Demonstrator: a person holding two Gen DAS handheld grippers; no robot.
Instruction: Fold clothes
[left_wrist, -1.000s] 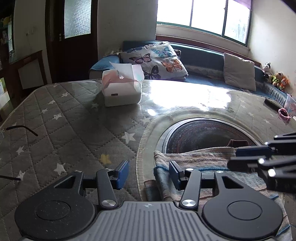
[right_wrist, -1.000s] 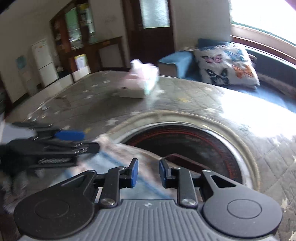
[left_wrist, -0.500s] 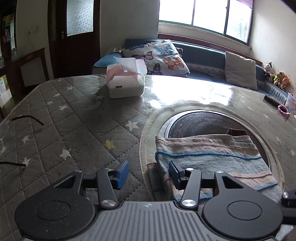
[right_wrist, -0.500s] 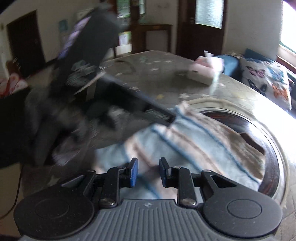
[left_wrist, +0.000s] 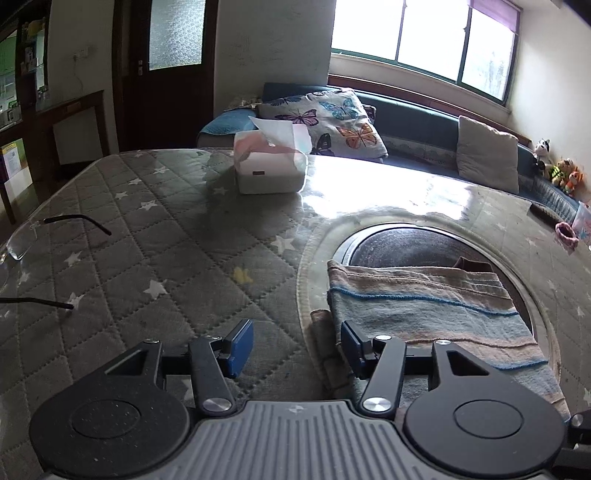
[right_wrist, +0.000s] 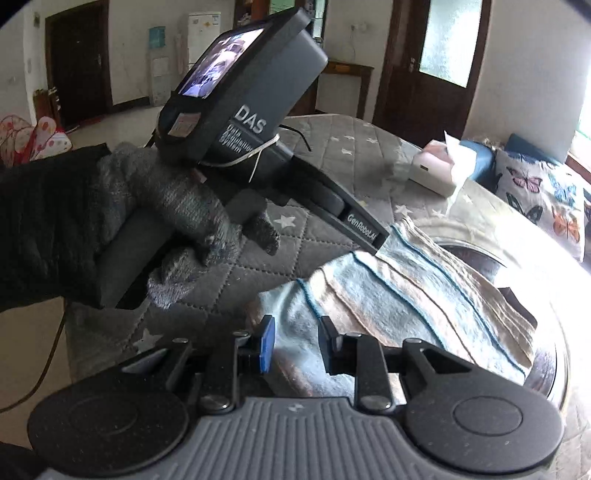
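A folded striped cloth (left_wrist: 424, 310), pale blue and tan, lies flat on the quilted table, partly over a round dark inset (left_wrist: 406, 243). My left gripper (left_wrist: 295, 345) hovers at the cloth's near left corner. Its jaws are opening; the right pad is at the cloth's edge and only table shows between the pads. In the right wrist view, my right gripper (right_wrist: 297, 343) hangs over the cloth (right_wrist: 424, 295) at its near end. Its jaws stand a narrow gap apart, not pressing on the fabric. A gloved hand (right_wrist: 177, 221) holds the left gripper's handle.
A white tissue box (left_wrist: 269, 170) stands at the far middle of the table. Glasses (left_wrist: 22, 236) lie at the left edge. A pink item (left_wrist: 567, 234) sits at the far right. Behind the table runs a bench with a butterfly pillow (left_wrist: 332, 122).
The right gripper has swung out of the left wrist view, rolled, and come round to the cloth's near end. The left gripper has drifted slightly and its jaws stand a little wider.
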